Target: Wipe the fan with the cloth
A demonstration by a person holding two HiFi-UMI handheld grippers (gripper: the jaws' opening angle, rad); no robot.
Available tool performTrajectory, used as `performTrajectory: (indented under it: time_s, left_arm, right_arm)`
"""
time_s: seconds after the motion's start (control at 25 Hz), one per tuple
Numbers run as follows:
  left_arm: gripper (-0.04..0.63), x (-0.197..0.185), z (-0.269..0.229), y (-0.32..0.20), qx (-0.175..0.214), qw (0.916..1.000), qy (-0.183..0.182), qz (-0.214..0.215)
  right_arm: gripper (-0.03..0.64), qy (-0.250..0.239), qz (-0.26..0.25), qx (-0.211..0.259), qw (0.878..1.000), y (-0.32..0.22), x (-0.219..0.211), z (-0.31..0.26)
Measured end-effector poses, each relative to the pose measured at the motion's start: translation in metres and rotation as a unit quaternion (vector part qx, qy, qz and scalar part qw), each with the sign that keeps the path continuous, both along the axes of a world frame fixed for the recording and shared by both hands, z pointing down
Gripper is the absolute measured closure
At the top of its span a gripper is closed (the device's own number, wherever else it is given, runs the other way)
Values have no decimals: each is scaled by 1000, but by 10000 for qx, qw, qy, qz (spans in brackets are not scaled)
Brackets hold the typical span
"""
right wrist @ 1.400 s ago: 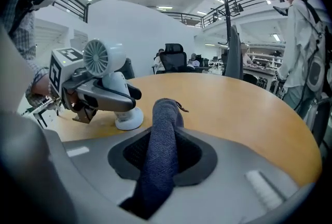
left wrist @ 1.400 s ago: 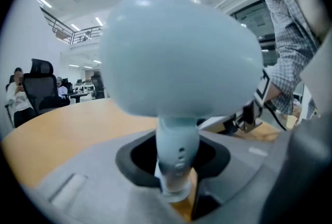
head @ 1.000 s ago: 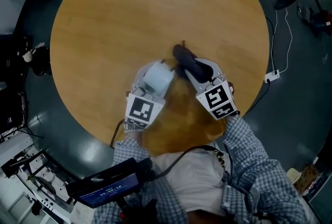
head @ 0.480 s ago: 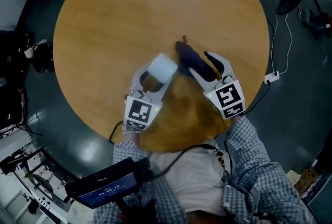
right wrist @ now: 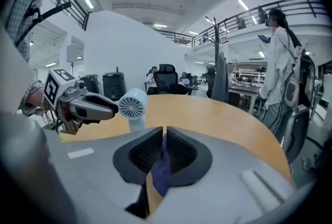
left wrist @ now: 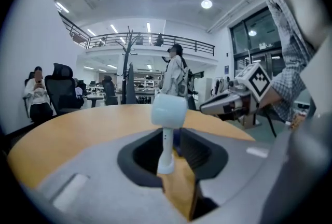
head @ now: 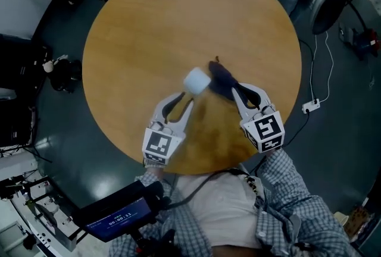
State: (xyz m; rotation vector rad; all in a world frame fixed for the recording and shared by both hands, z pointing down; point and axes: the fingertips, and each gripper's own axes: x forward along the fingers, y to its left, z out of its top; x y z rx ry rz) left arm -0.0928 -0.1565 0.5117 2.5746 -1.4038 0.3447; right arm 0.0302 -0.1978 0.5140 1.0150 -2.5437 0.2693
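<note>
A small white hand fan [head: 196,80] is up off the round wooden table [head: 149,24], with my left gripper [head: 184,99] shut on its handle. In the left gripper view the handle [left wrist: 166,148] stands upright between the jaws, which have just been closing, and the head [left wrist: 168,109] is on top. My right gripper [head: 236,89] is shut on a dark blue cloth [head: 219,78] just right of the fan. Its jaws have also just been closing, and the cloth [right wrist: 161,170] hangs pinched between them. The fan's grille [right wrist: 132,106] faces the right gripper's camera.
A white plug and cable [head: 311,106] lie on the dark floor right of the table. A black chair [head: 328,6] stands at the upper right and dark gear [head: 59,74] at the left. A screen device [head: 116,217] sits below the table edge. People stand in the background [left wrist: 174,75].
Both grippers have risen off the table. Their jaws stood wider half a second ago and have closed, the left on the fan's handle, the right on the cloth.
</note>
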Motion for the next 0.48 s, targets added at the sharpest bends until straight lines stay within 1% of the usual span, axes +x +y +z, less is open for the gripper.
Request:
performTrajectory:
  time_s: [0.08,0.2,0.32,0.48]
  left_arm:
    - [520,-2,-11,2,82,10000,-28,-23]
    - [548,-6,-28,1,259,9996,-93,-101]
    - [589,-10,-46,2,444,9987,-13,-241]
    - [594,-6,-67,15,522,9981,240,-216]
  right_arm:
    - [621,-6,38,86,10000,3,0,-10]
    - [618,-137,0,189,9997,3,-2,-27]
    - [617,-189,-106,276,9994,4,-4,-39]
    - [614,-246,-275,299,9989,17,-8,-49]
